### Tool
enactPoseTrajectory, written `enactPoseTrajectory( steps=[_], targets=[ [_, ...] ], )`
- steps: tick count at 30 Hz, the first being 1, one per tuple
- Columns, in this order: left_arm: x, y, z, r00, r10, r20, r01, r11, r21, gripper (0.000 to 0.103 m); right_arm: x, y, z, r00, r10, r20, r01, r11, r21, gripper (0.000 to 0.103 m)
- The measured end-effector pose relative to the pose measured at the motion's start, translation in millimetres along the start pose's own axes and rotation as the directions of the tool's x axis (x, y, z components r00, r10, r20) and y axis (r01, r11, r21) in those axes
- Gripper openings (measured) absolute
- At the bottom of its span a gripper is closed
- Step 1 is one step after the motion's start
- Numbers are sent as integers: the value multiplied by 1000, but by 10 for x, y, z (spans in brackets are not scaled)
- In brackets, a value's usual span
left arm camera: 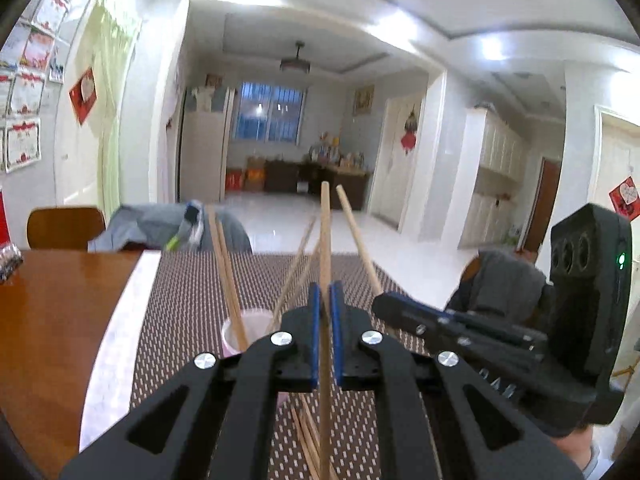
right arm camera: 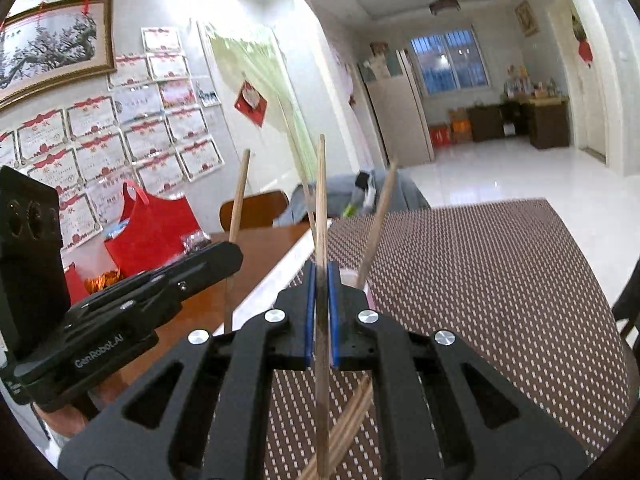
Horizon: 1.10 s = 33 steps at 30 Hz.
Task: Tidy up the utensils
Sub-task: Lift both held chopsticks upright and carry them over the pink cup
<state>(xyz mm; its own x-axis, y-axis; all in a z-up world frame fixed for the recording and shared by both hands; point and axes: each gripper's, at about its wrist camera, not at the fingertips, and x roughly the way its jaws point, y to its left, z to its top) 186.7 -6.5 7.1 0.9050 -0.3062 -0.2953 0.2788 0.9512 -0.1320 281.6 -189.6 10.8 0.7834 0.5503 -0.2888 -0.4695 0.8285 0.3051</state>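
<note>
Chopstick in the left hand-held gripper: a pale wooden chopstick (left arm camera: 326, 240) stands nearly upright, pinched between the blue pads of the left hand-held gripper (left arm camera: 325, 300); its jaws are closed on the stick.
Chopstick in the right hand-held gripper: a second chopstick (right arm camera: 320, 200) is clamped the same way in the right hand-held gripper (right arm camera: 320, 280), its top end well above the pads and its lower end running down past them.
Pink cup: a small pink cup (left arm camera: 250, 330) stands on the mat just ahead and to the left of the left jaws, with several chopsticks leaning in it at mixed angles.
Loose pile: more chopsticks (left arm camera: 308, 440) lie flat on the mat beneath the grippers, apart from the cup.
Handling: the sticks look light, stiff and smooth, so in my judgement they can pivot or slide between the pads. A hold near the middle, as here, should keep each balanced; a hold near one end would let it swing.
Likely step: both sticks appear lifted clear of the pile, and the cup seems the place for them.
Risk: the cup looks light and already crowded, so it may tip if a stick is pushed in aslant.
Surroundings: a brown dotted mat (right arm camera: 480, 280) covers part of the wooden tabletop (left arm camera: 52, 320); a chair (left arm camera: 66, 227) stands at the far edge.
</note>
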Motion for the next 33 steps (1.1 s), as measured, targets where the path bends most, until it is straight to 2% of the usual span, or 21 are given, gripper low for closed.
enactPoseTrajectory(
  steps=[5,12,16,22,28,33],
  targets=[
    [64,75,101,997,-8,75,9,1000,-13,6,144,134,95,997,14,72,-13,1000,-23,6],
    [252,322,187,987,6,164,8,996,-86,6,366,131,210,986,24,166,-19,999,-30,6],
    [357,447,237,978,26,207,0,993,-122,6,469,98,221,968,15,251,-11,1000,-15,6],
    [438,572,328,957,59,285,-14,988,-157,6,665,45,246,953,13,303,-12,1000,-6,6],
    [482,715,360,927,102,361,-23,976,-217,6,806,37,277,940,12,342,-5,1000,-20,6],
    [548,745,317,904,150,400,-67,975,-212,6,905,7,269,930,7,368,-4,1000,-8,7]
  ],
)
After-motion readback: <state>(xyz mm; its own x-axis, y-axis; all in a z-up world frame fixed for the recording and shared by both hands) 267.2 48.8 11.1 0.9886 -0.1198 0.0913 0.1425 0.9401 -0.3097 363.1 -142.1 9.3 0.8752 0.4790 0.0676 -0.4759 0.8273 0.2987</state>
